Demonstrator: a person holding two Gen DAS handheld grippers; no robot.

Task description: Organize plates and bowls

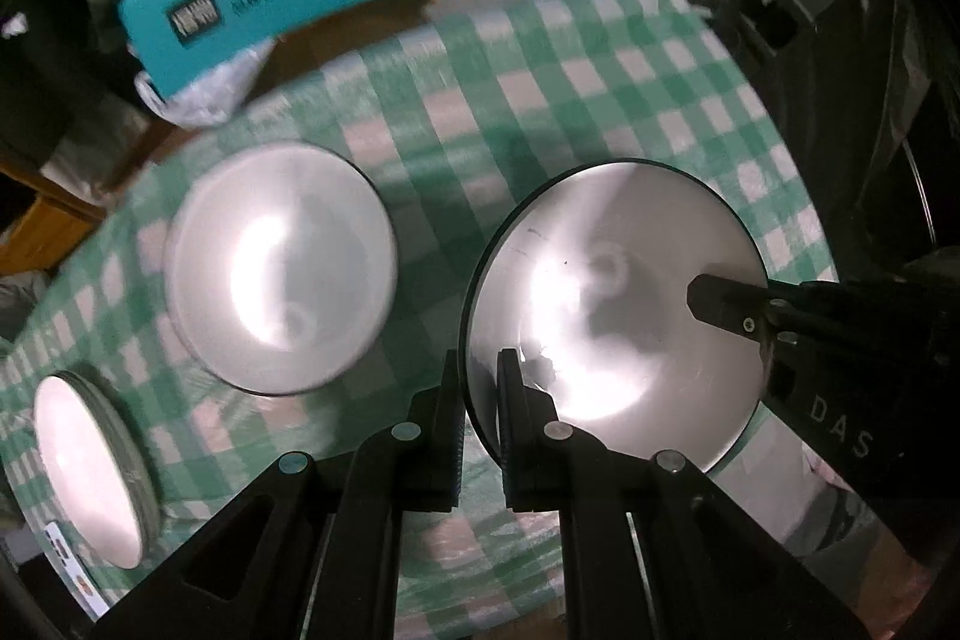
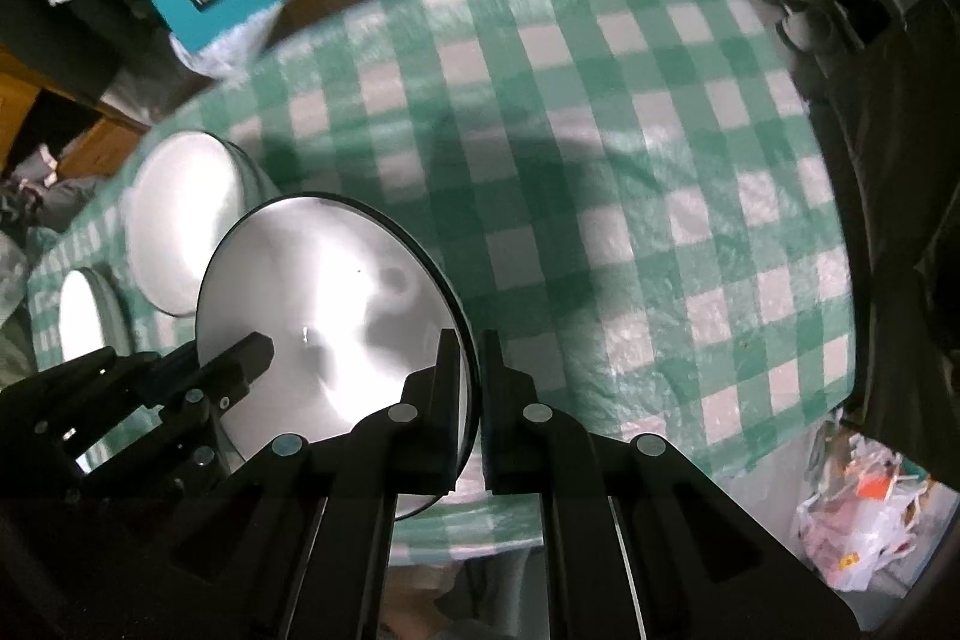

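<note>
Two grippers share one plate [image 1: 612,304], a round, dark-rimmed dish with a glossy pale face, which fills the lower right of the left wrist view and the lower left of the right wrist view. The left gripper [image 1: 480,400] is clamped on the rim at the plate's lower left edge, one finger on each face. The right gripper [image 2: 471,370] is pinched on the opposite rim in the same manner, and in the left wrist view it enters from the right edge of the frame.

Judging by the shine and the thin hard edge, the plate is stiff, smooth and likely ceramic or glass: fairly weighty, slippery under the pads and breakable if it slides out. The rim is the sensible place to hold, and two opposed grips should keep it from swinging.

Other dishes sit on the green checked tablecloth [image 2: 600,130]. A white bowl [image 1: 282,268] lies left of centre in the left wrist view, with a smaller dish [image 1: 90,466] near the lower left corner. Either could serve as a stacking spot, though I cannot tell which is intended.
</note>
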